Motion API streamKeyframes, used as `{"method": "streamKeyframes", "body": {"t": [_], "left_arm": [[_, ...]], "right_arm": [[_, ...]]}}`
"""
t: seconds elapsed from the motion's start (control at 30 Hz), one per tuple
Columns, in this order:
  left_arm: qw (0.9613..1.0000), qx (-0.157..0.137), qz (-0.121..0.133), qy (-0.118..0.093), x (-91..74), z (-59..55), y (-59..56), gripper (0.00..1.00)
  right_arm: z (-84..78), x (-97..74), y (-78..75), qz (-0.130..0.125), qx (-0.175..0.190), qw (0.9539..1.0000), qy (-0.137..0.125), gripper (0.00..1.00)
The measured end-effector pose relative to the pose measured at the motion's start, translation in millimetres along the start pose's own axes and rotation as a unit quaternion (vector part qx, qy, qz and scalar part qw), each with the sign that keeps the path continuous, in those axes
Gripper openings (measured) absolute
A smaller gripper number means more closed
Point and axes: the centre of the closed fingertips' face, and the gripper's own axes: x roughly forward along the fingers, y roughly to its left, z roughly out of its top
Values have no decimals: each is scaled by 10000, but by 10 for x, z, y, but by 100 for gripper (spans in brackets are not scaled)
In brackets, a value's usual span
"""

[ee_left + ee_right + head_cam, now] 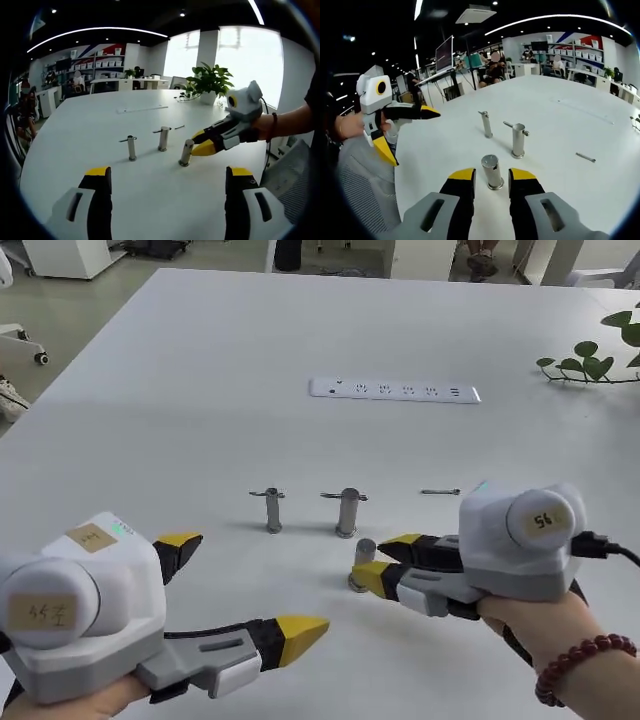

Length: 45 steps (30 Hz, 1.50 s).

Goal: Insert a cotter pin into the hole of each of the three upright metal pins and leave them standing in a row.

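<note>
Now the right tongs (492, 176) straddle the third pin (491, 169), jaws slightly parted, with a slim gap on either side and no grip. That pin stands upright on the worktop (200, 390), nearer than the other two. The left tongs (245, 582) are spread wide and hold nothing, off to the left. The third pin's hole is hard to make out. Beyond it, the left pin (272, 510) and the middle pin (347, 512) each carry a cotter pin crosswise. A loose cotter pin (440, 492) lies to the right. All three pins are short and silvery.
</note>
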Motion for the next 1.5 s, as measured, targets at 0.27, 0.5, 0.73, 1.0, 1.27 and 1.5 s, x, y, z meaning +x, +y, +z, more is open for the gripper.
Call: {"method": "streamKeyframes", "body": {"t": [0.27,0.5,0.73,1.0,1.27,1.5], "left_arm": [[10000,5,-1,11,5,-10,8,93],[10000,69,-2,66,17,-31,-8,93],[9998,180,-6,21,13,29,-20,93],[9995,286,100,20,26,57,32,90],[9994,309,148,88,14,26,65,87],[9994,306,138,81,9,37,71,85]], "right_arm": [[19,-164,-173,92,-307,9993,173,22],[37,-244,-354,104,-428,9985,335,22],[129,-286,-543,187,-324,9983,440,22],[142,-290,-806,171,-576,9943,877,22],[139,-259,-1102,144,-659,9905,1195,21],[59,-200,-1298,140,-712,9866,1463,19]]}}
